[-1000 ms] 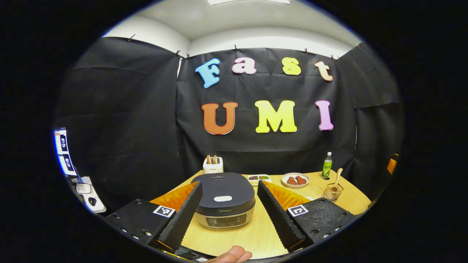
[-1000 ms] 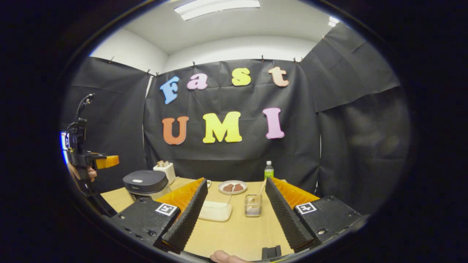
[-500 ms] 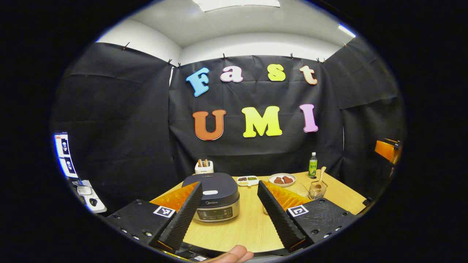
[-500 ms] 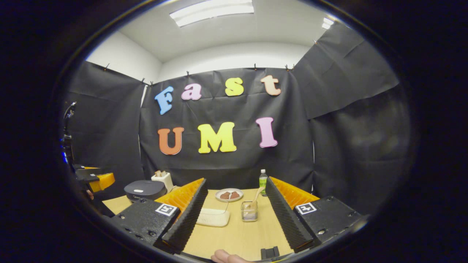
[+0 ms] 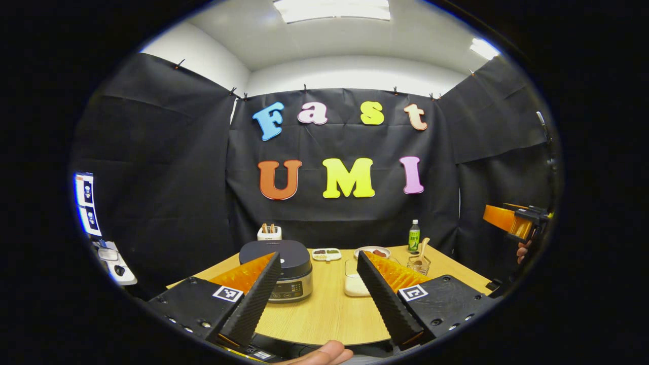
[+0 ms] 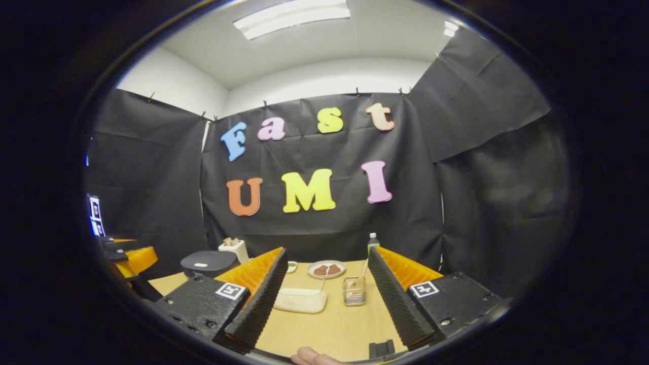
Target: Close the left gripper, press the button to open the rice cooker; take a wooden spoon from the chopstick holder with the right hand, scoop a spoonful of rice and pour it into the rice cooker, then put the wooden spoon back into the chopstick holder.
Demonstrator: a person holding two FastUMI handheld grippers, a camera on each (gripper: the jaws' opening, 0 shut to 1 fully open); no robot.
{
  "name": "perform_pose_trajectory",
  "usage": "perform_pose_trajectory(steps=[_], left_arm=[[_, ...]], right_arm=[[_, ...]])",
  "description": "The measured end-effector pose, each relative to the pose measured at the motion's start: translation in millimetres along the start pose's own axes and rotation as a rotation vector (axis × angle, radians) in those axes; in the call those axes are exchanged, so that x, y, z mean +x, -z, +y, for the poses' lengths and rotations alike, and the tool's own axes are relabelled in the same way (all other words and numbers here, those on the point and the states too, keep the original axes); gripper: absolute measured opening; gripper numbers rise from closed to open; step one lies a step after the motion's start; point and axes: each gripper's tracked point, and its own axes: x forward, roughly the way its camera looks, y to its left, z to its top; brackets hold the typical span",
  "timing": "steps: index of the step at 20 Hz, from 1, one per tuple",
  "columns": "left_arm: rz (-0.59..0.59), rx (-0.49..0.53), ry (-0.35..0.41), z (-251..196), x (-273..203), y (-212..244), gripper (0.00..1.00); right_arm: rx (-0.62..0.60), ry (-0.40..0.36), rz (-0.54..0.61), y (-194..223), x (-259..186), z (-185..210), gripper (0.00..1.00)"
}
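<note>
1. Looks like nothing has started yet. The rice cooker (image 5: 276, 263) sits on the wooden table (image 5: 324, 314) with its dark, rounded lid down, so I'd say the button press is the step in hand.
2. Left gripper (image 5: 318, 284) hangs back from the table's near edge with its fingers spread wide and nothing between them. The task wants them closed first, then a poke at the pale button (image 6: 201, 264) on top of the lid.
3. Right gripper (image 6: 325, 291) is spread wide too, holding nothing, roughly lined up with the chopstick holder (image 6: 354, 291).
4. That holder is a small see-through, ribbed-looking box, and the wooden spoon (image 6: 362, 271) leans out of it, handle up.
5. Just beside the holder is a clear rectangular tub of rice (image 6: 300, 300), white and low.
6. Gripper fingers have black ridged pads with orange ribbed backs, so the grip should be decent on the thin spoon handle.
7. Farther back: a plate (image 6: 326, 269) with something brownish, a green bottle (image 5: 414, 236), and a white toaster (image 5: 269, 232).
</note>
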Motion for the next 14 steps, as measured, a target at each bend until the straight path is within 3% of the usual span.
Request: perform_pose_trajectory(steps=[5, 14], left_arm=[[0.014, 0.032, 0.005, -5.3, 1.8, 6.5, 0.96], [0.032, -0.019, -0.052, 15.3, 6.5, 11.6, 0.96]], right_arm=[[0.003, -0.003, 0.001, 2.0, -0.7, -2.9, 0.98], [-0.003, -0.023, 0.017, 8.8, 1.5, 1.1, 1.00]])
